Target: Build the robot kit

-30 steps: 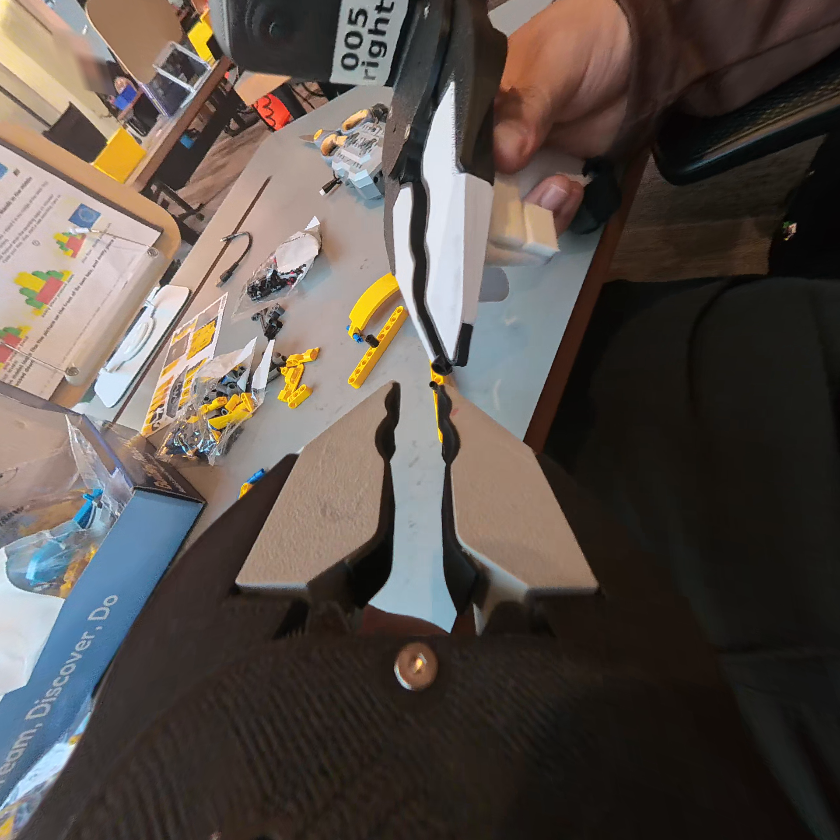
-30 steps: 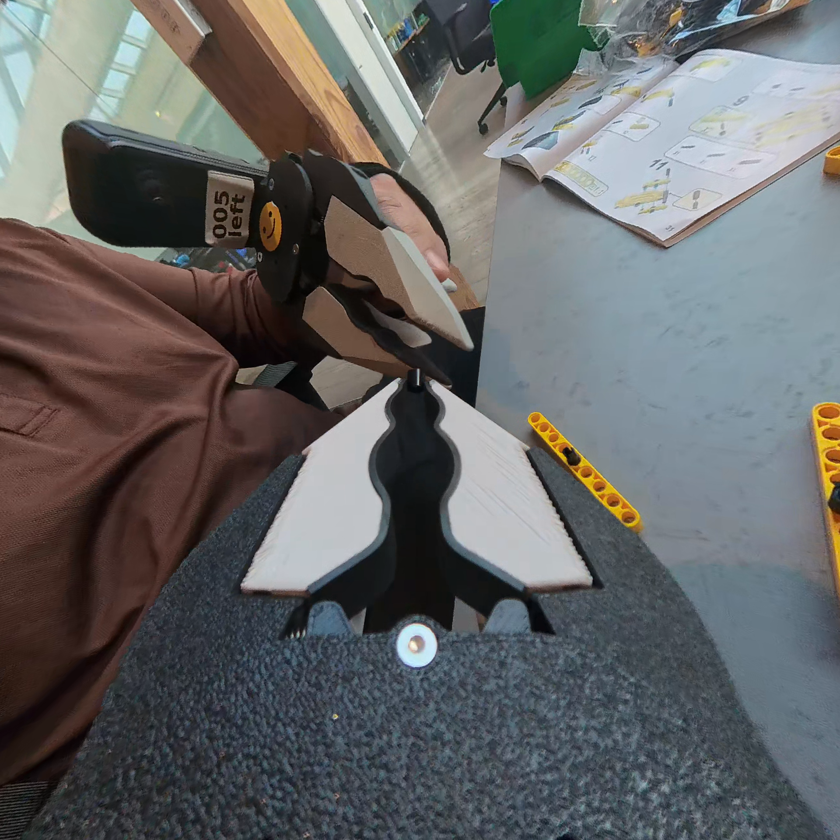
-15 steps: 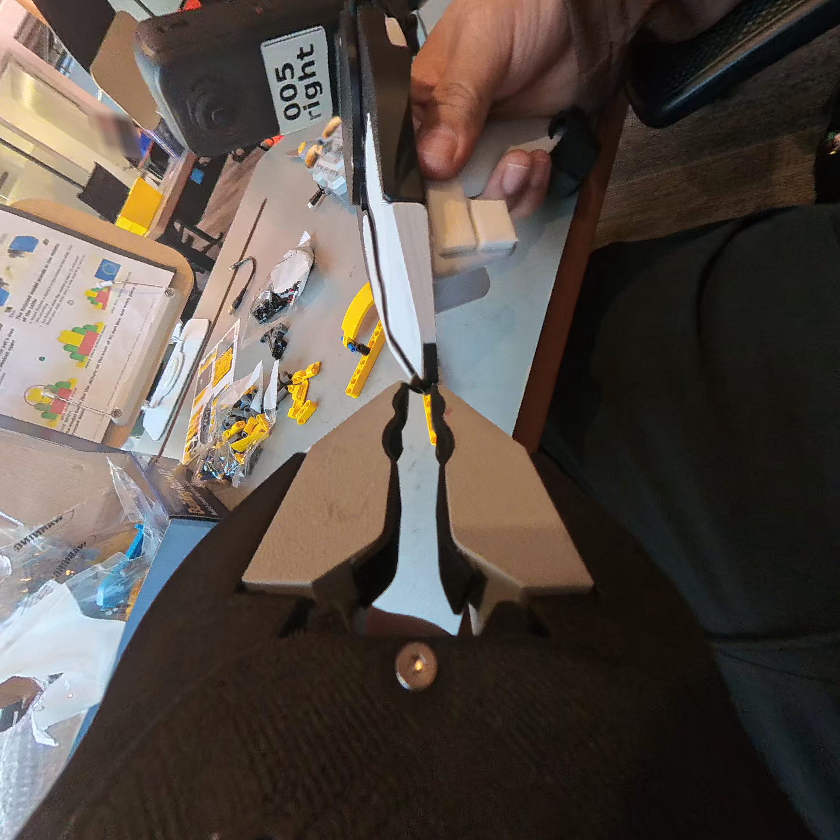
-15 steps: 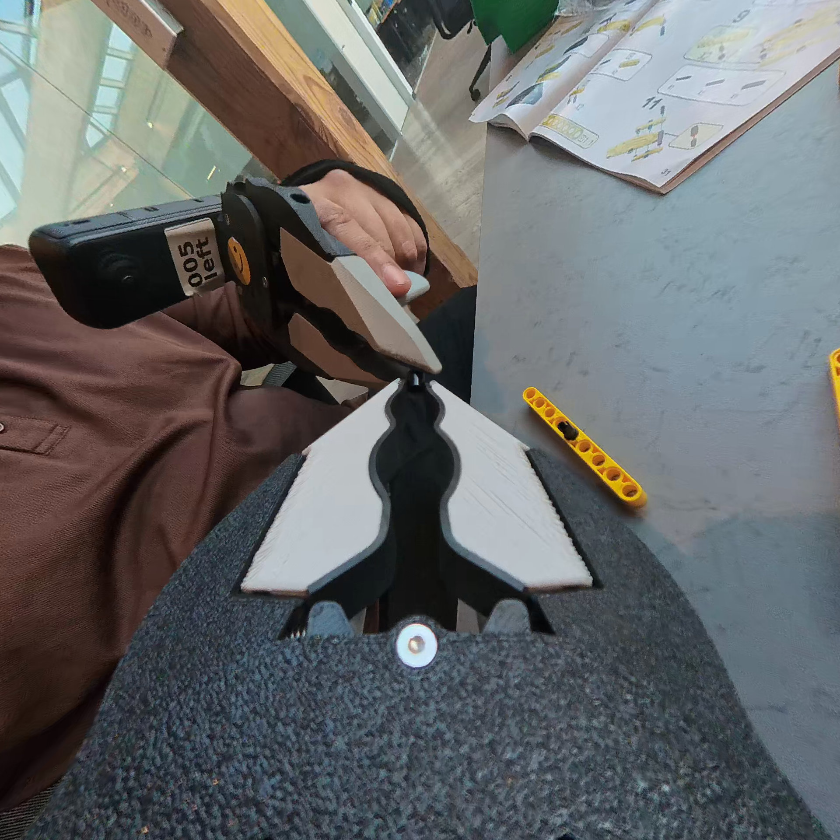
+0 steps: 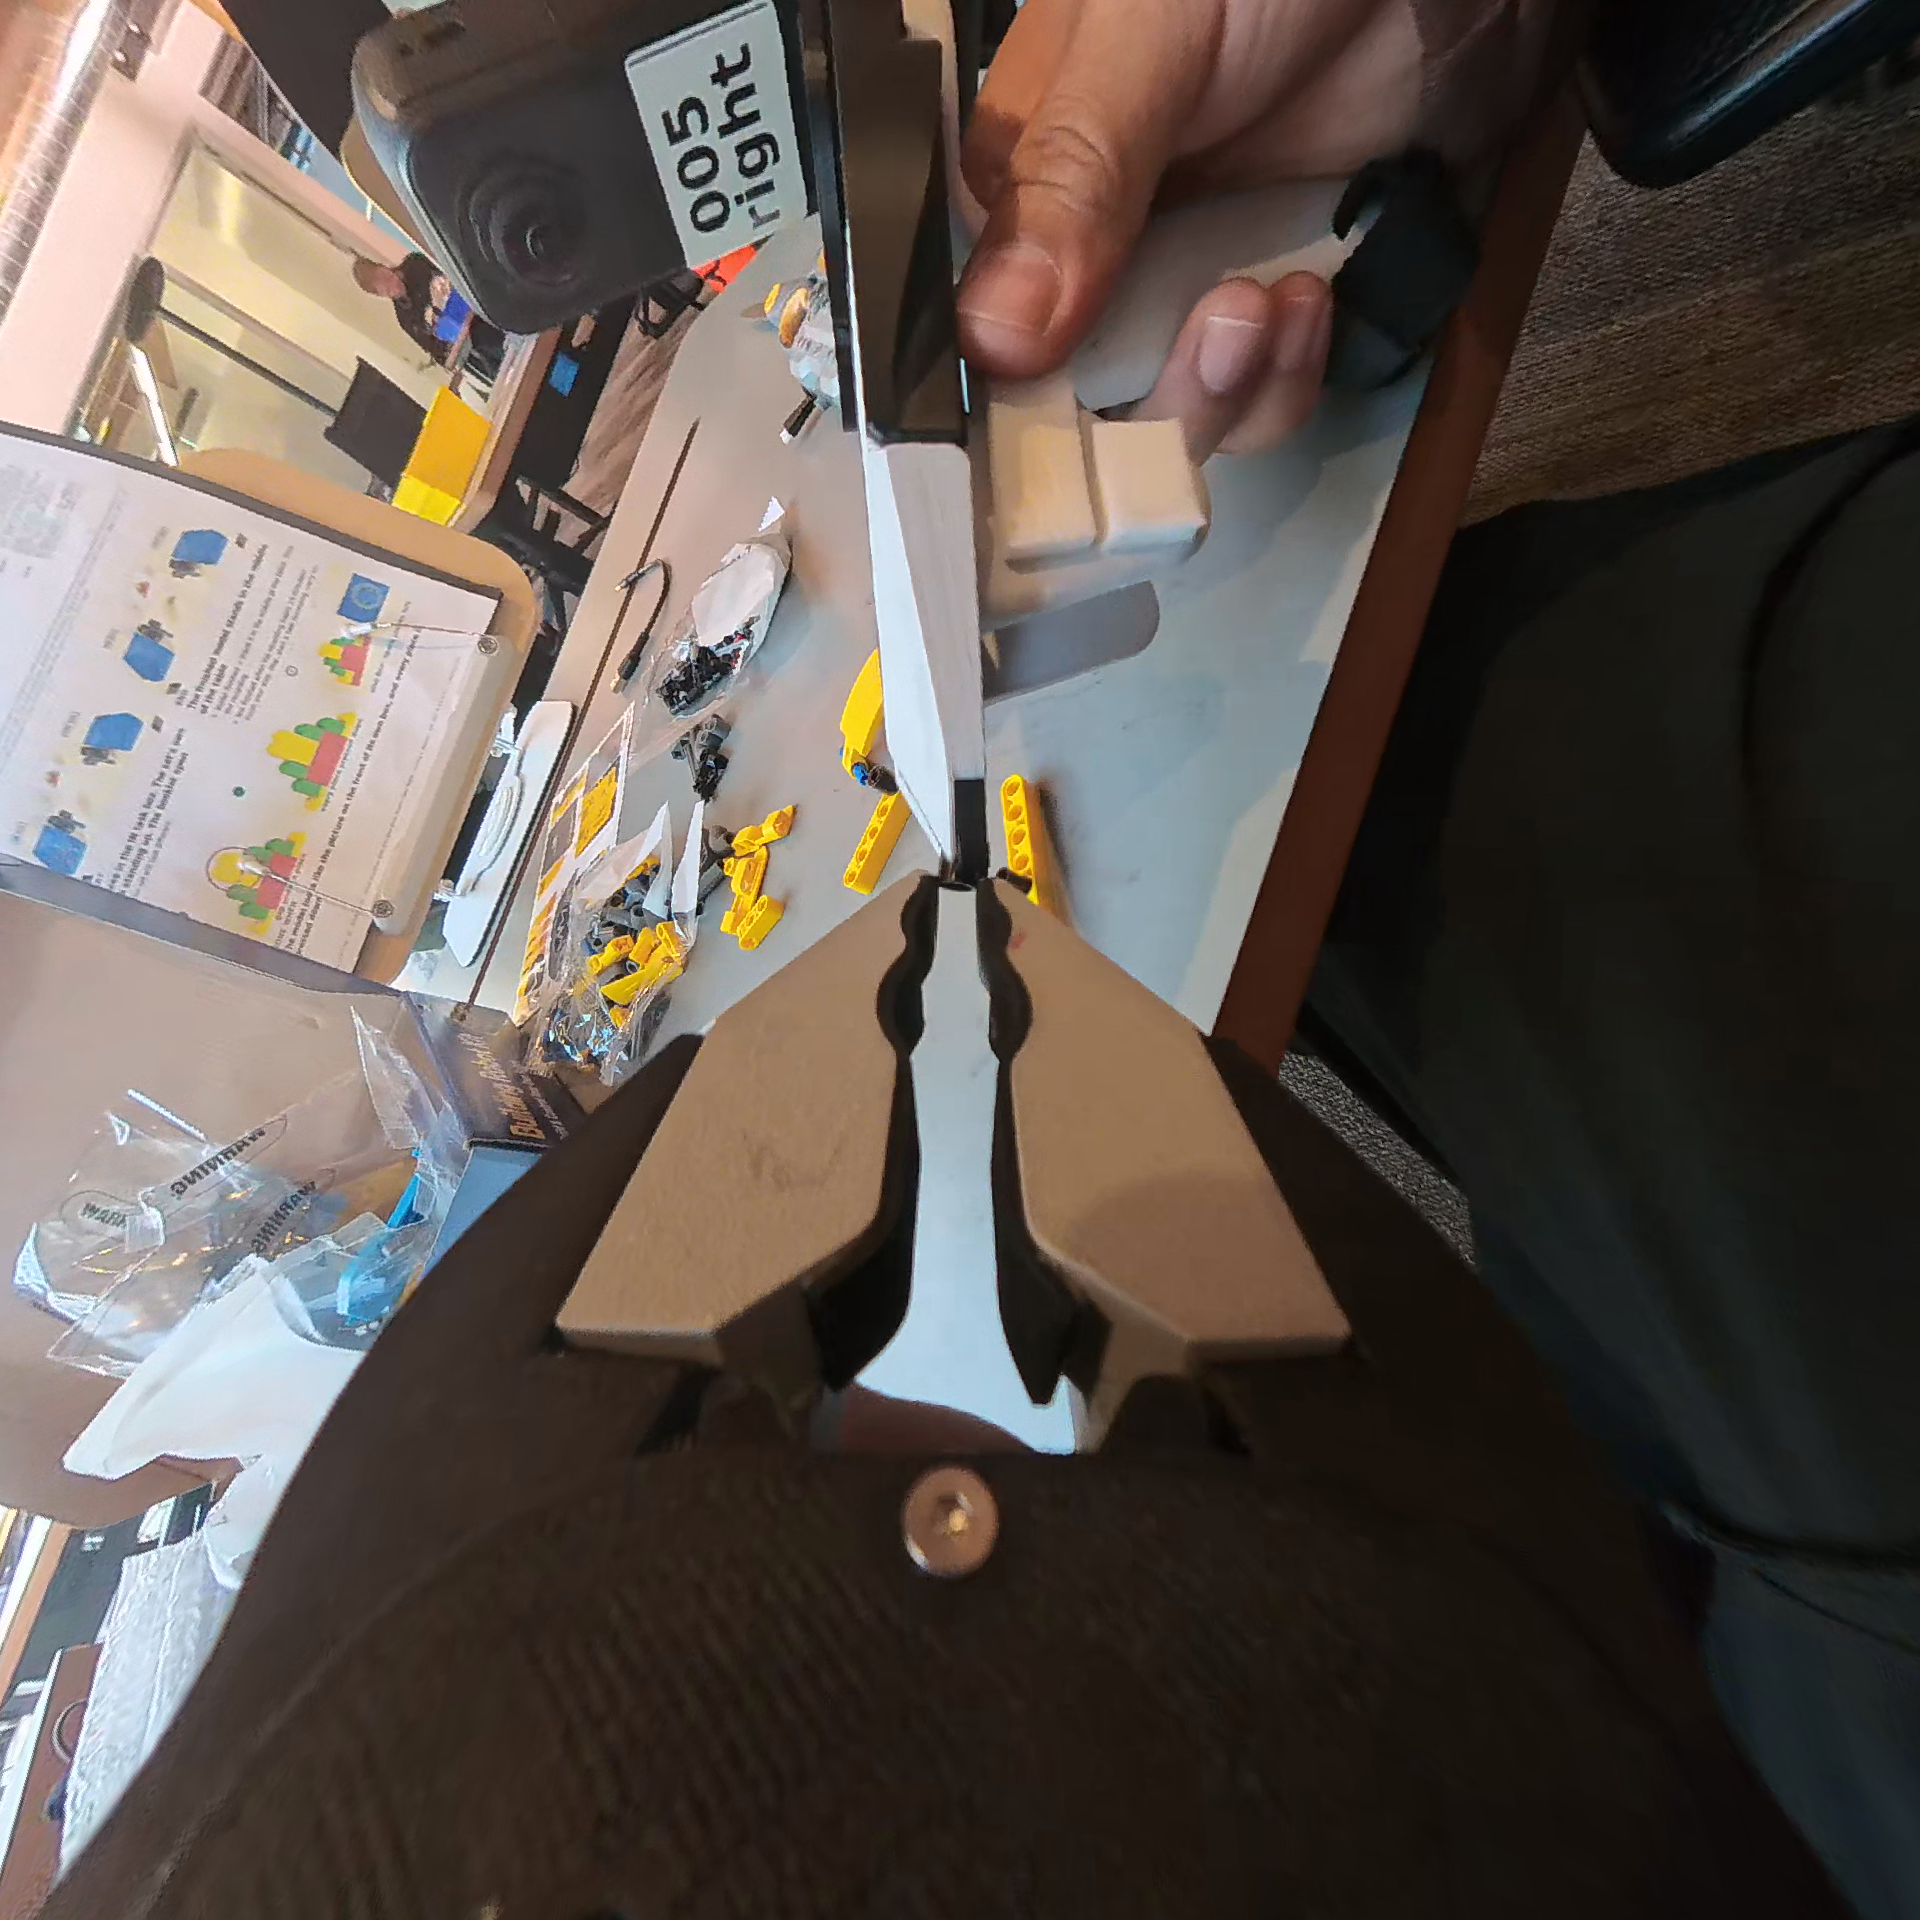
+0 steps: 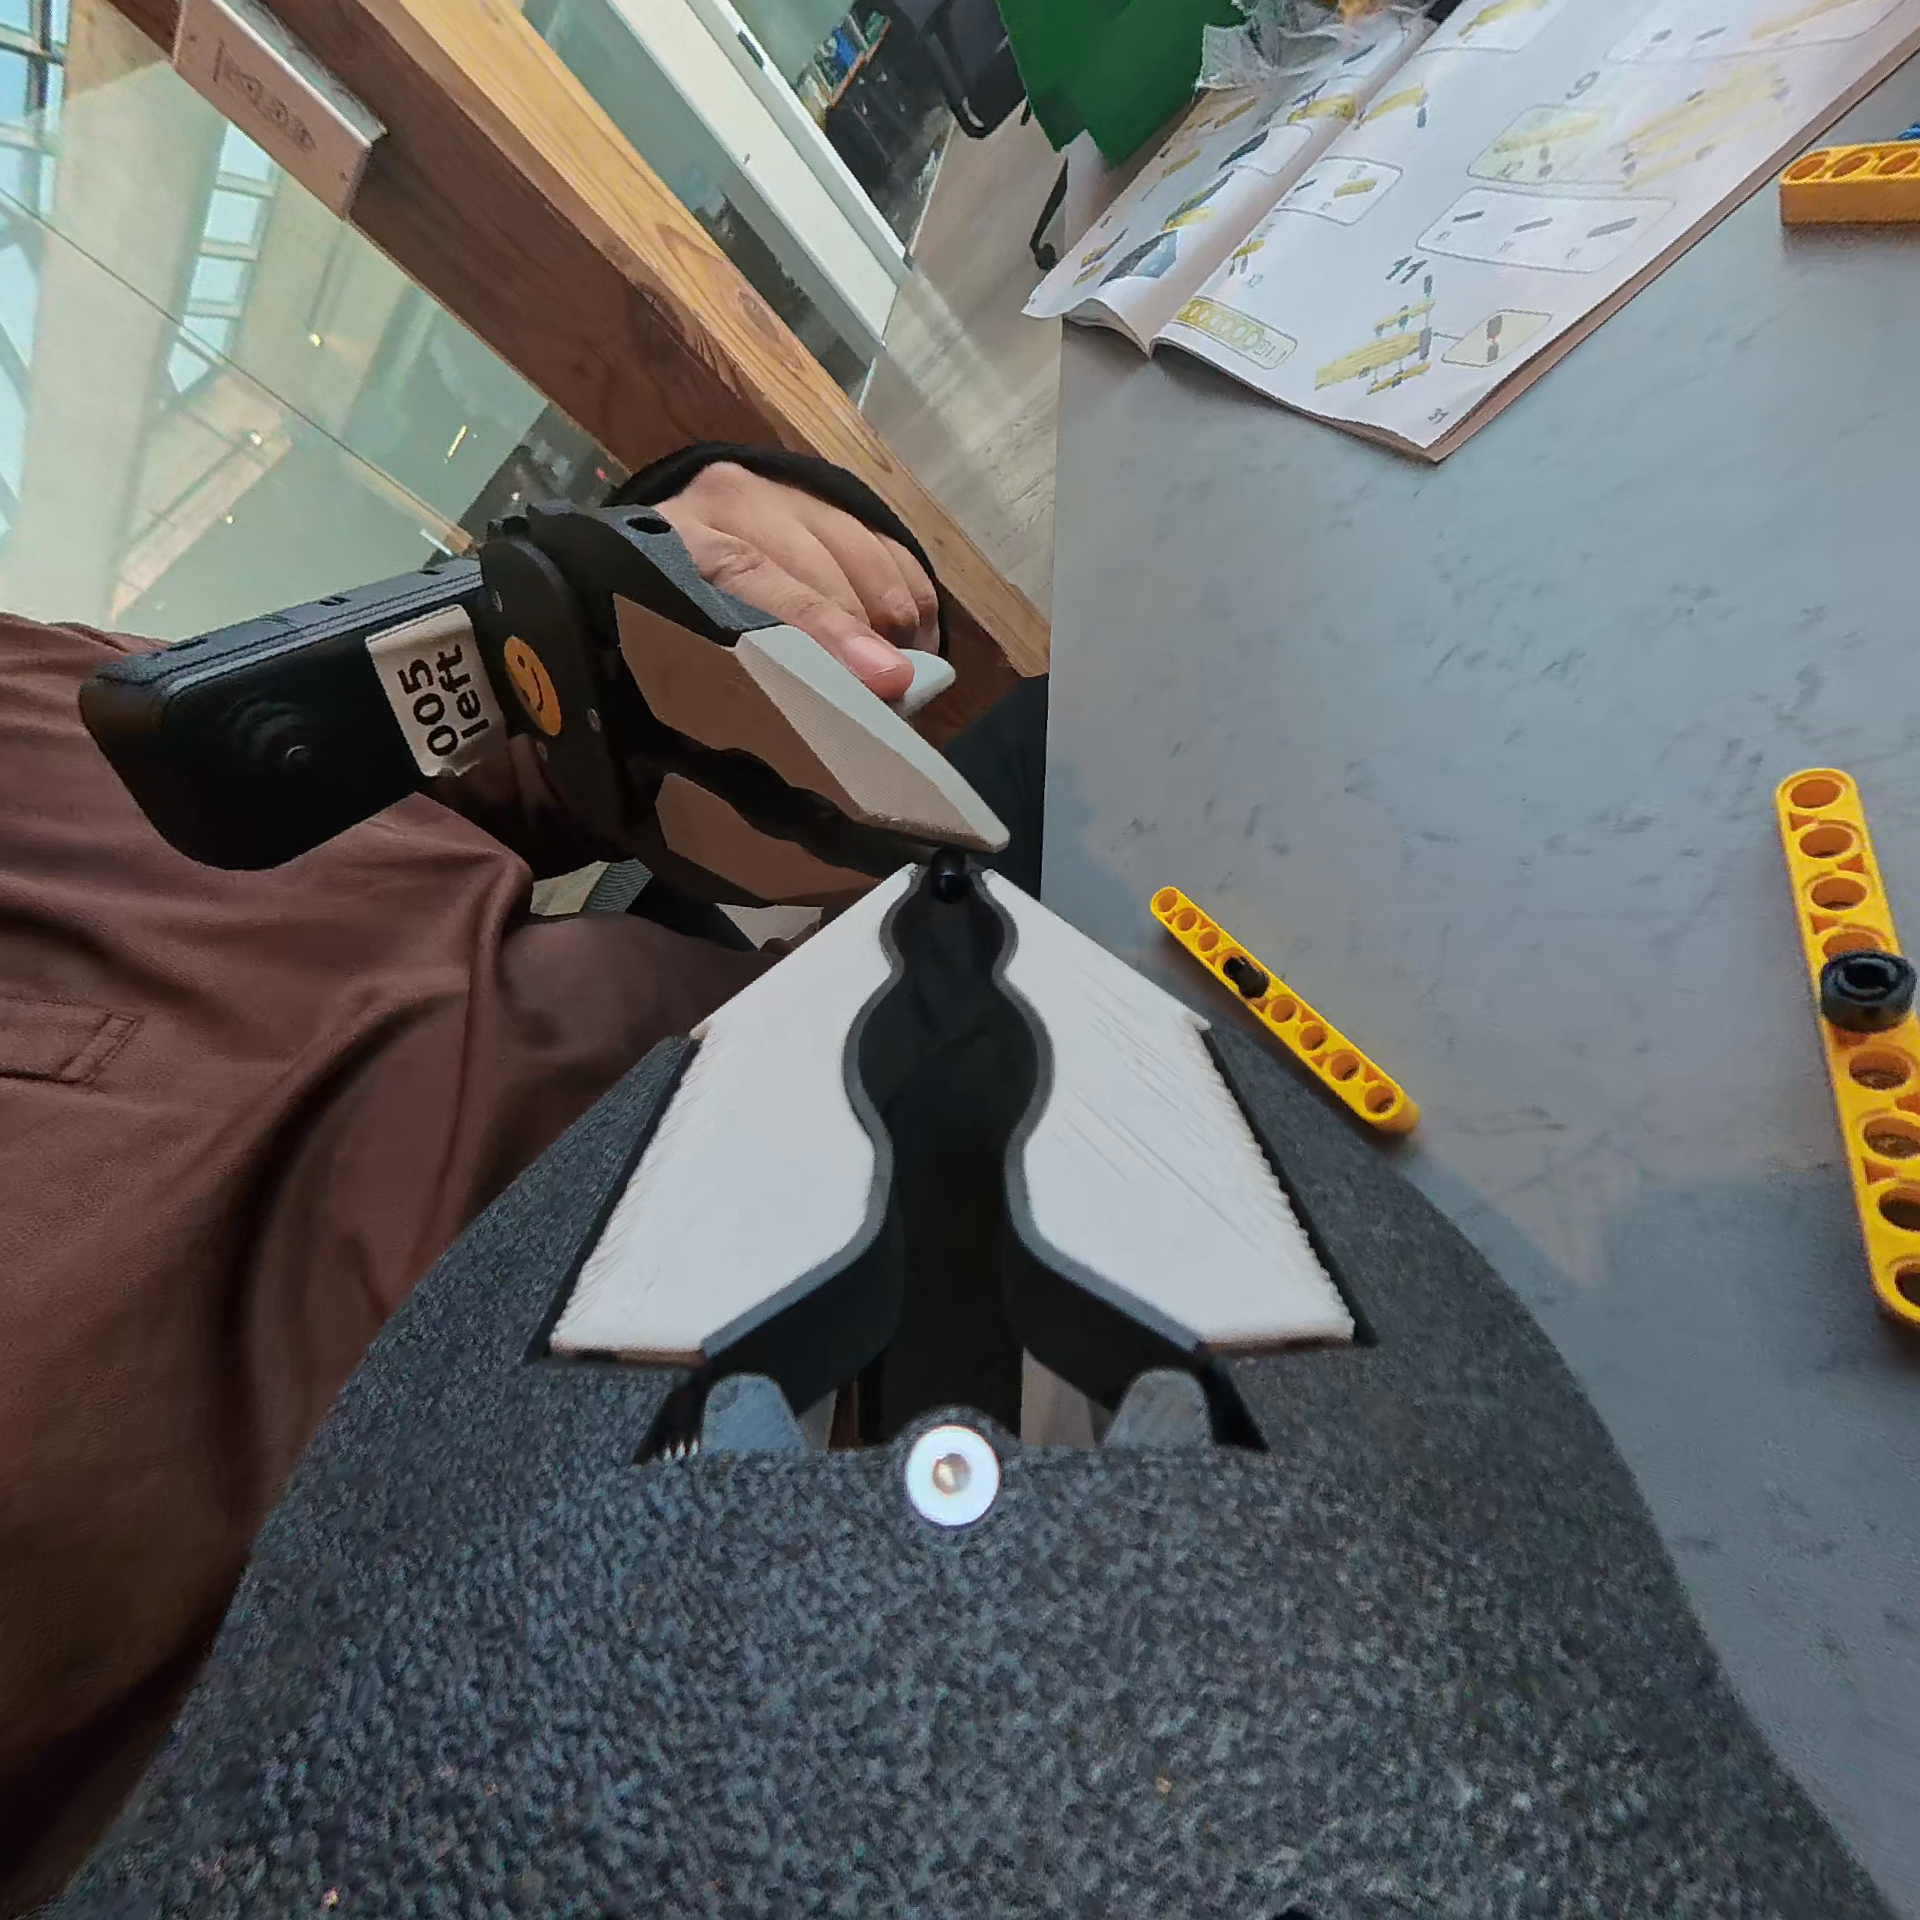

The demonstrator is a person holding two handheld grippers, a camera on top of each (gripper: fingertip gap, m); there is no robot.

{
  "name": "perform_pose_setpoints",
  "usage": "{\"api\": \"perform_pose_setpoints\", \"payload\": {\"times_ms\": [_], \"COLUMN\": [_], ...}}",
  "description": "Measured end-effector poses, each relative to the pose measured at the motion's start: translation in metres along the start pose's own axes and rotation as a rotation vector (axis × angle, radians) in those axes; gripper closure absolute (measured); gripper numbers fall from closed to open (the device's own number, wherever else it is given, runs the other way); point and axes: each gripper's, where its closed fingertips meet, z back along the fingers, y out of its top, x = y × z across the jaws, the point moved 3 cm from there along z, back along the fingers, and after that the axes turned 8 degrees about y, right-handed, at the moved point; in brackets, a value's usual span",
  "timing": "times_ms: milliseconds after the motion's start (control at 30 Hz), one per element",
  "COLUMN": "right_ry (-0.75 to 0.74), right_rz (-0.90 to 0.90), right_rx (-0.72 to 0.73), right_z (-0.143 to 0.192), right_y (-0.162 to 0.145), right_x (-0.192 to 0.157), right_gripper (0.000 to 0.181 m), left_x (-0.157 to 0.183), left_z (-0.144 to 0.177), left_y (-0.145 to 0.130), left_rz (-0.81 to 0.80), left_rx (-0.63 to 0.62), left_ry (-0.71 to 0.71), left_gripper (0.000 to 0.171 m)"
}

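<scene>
A small black pin (image 6: pixel 945 875) sits between the tips of my right gripper (image 6: pixel 945 883), which is shut on it just off the near edge of the grey table (image 6: pixel 1455 727). My left gripper (image 5: pixel 956 885) meets it tip to tip, its jaws narrowed onto the same pin (image 5: pixel 956 883). The left gripper also shows in the right wrist view (image 6: pixel 977 844), coming in from the left. The right gripper also shows in the left wrist view (image 5: pixel 954 857), coming down from above in a hand (image 5: pixel 1091 208). Both grippers are held over the person's lap.
A yellow holed beam (image 6: pixel 1283 1008) with a black pin lies by the table edge, beside a longer beam (image 6: pixel 1844 1081) with a black bush (image 6: pixel 1867 989). An open instruction booklet (image 6: pixel 1507 208) lies farther back. Loose yellow pieces (image 5: pixel 753 883), parts bags (image 5: pixel 717 644) and a box (image 5: pixel 499 1122) lie to the left. Both grippers' tips are close together, under 4 cm apart.
My left gripper's jaws have narrowed from a wider gap onto the pin. The two grippers have come together tip to tip, and the right gripper has turned edge-on in the left wrist view.
</scene>
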Motion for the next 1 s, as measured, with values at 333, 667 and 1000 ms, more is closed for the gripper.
{"api": "perform_pose_setpoints", "payload": {"times_ms": [333,667,1000], "right_ry": [-0.036,-0.093,-0.096], "right_rz": [0.009,0.030,0.047], "right_rx": [0.002,0.024,0.064], "right_z": [0.001,0.005,0.007], "right_y": [0.001,0.005,0.010], "right_x": [0.003,0.009,0.008], "right_gripper": [0.174,0.174,0.174], "left_x": [-0.001,-0.003,-0.007], "left_z": [-0.004,-0.012,-0.013], "left_y": [-0.002,-0.005,-0.003], "left_rz": [0.035,0.180,0.292], "left_rx": [-0.004,-0.036,-0.030], "left_ry": [0.020,0.057,0.100], "left_gripper": [0.168,0.168,0.168]}}
